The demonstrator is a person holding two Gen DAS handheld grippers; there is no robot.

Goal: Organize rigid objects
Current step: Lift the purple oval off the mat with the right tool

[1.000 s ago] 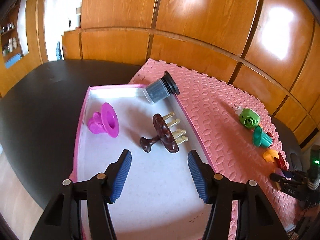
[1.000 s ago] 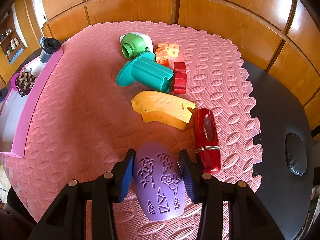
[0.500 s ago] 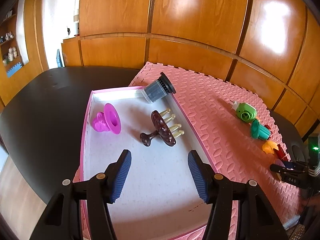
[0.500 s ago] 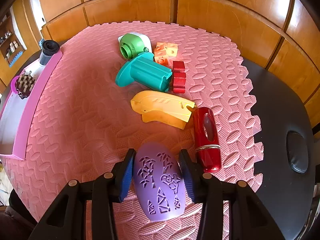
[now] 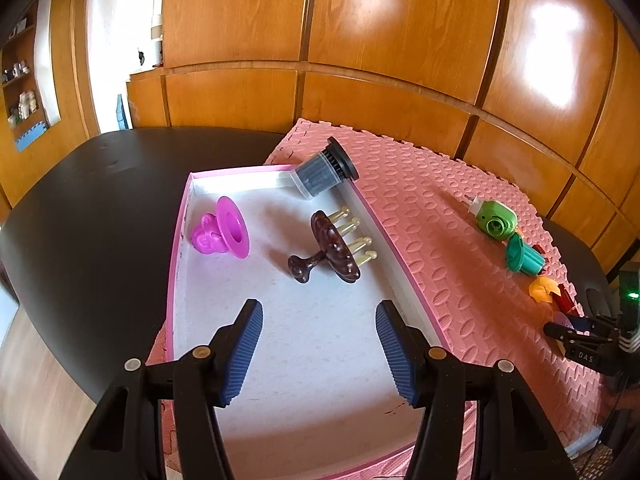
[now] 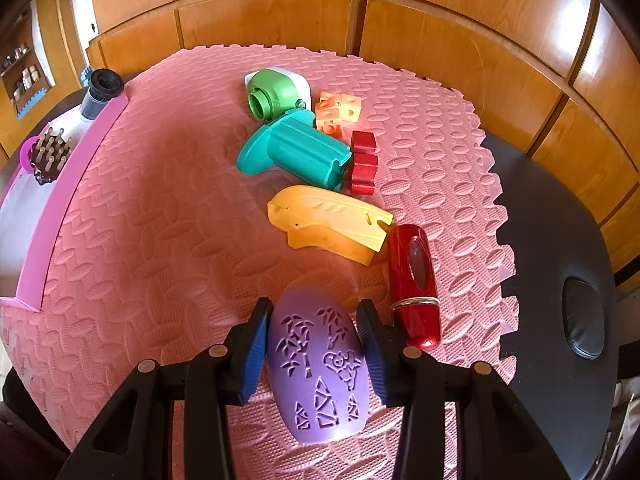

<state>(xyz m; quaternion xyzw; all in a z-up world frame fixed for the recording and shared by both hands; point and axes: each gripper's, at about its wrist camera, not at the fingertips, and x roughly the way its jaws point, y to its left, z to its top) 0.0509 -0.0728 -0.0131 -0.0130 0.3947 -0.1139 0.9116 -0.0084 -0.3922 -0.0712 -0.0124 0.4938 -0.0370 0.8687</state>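
My right gripper (image 6: 316, 354) is shut on a purple oval shell with cut-out patterns (image 6: 320, 364), held just above the pink foam mat (image 6: 160, 240). Ahead on the mat lie a red case (image 6: 416, 284), a yellow plastic piece (image 6: 332, 228), a teal flanged cylinder (image 6: 296, 152), red blocks (image 6: 363, 162), orange cubes (image 6: 338, 110) and a green-and-white gadget (image 6: 276, 94). My left gripper (image 5: 318, 354) is open and empty above the pink-rimmed white tray (image 5: 304, 360), which holds a magenta toy (image 5: 222, 232) and a brown pronged massager (image 5: 332, 246). A grey cylinder (image 5: 322, 172) leans on the tray's far corner.
The mat and tray lie on a black table (image 5: 92, 200). Wooden wall panels (image 5: 360, 40) stand close behind. The tray shows at the left edge of the right wrist view (image 6: 60, 200). The right gripper shows at the far right of the left wrist view (image 5: 584, 340).
My left gripper has drawn back and up from the tray, so more of the tray and table shows. My right gripper has stayed shut on the purple shell, lifting it slightly.
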